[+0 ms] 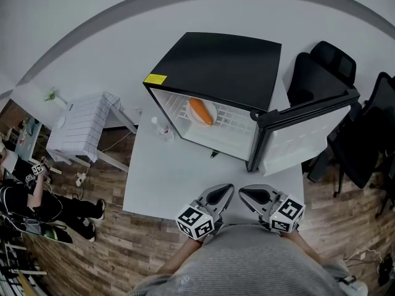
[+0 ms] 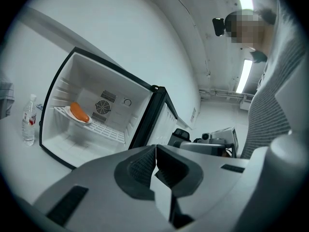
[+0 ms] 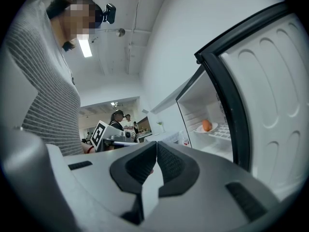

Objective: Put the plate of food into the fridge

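A small black fridge [image 1: 225,63] stands on the white table [image 1: 166,177] with its door [image 1: 308,137] swung open to the right. On its wire shelf rests a white plate [image 1: 203,111] holding an orange sausage-like food [image 1: 200,111]; the plate [image 2: 77,115] and its food [image 2: 79,112] show too in the left gripper view, and the plate [image 3: 208,128] in the right gripper view. My left gripper [image 1: 227,192] and right gripper [image 1: 244,193] hang side by side near the table's front edge, close to my body. Both are shut and empty, well clear of the fridge.
A clear water bottle [image 1: 162,128] stands on the table left of the fridge. Black office chairs [image 1: 321,73] sit behind and to the right. A white slatted table [image 1: 83,125] is at the left, and a person [image 1: 37,202] crouches on the wooden floor.
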Action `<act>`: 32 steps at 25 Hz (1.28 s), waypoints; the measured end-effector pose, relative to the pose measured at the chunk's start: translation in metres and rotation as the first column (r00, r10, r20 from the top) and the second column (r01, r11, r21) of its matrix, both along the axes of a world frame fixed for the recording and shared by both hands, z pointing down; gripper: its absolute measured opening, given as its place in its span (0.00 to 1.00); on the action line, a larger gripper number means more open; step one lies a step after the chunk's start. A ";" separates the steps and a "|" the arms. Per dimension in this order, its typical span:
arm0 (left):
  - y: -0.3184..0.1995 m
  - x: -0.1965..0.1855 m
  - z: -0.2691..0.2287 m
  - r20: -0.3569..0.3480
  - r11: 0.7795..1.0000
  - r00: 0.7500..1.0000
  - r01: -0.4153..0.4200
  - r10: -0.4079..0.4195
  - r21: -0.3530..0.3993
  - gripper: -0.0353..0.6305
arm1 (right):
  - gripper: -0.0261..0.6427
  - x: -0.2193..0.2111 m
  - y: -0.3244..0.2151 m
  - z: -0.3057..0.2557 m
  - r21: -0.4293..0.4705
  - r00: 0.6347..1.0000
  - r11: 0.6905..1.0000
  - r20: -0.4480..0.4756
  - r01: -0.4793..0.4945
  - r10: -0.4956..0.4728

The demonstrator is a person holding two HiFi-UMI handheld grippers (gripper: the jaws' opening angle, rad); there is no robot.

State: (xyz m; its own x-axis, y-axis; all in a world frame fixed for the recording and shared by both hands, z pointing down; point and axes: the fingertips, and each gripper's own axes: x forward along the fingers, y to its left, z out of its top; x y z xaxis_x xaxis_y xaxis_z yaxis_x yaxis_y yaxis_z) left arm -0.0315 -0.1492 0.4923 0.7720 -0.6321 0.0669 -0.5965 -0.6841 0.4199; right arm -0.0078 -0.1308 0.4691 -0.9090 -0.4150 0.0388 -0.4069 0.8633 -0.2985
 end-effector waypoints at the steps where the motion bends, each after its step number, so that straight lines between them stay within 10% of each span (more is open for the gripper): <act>1: 0.000 0.000 0.000 -0.002 1.000 1.000 0.000 0.000 -0.003 0.07 | 0.06 0.000 0.000 0.000 0.001 1.000 1.000 0.000 0.000 0.000; 32: -0.007 0.005 0.006 -0.025 0.999 1.000 -0.003 0.002 -0.043 0.07 | 0.06 0.006 -0.003 0.003 0.014 0.999 1.000 -0.038 -0.009 0.009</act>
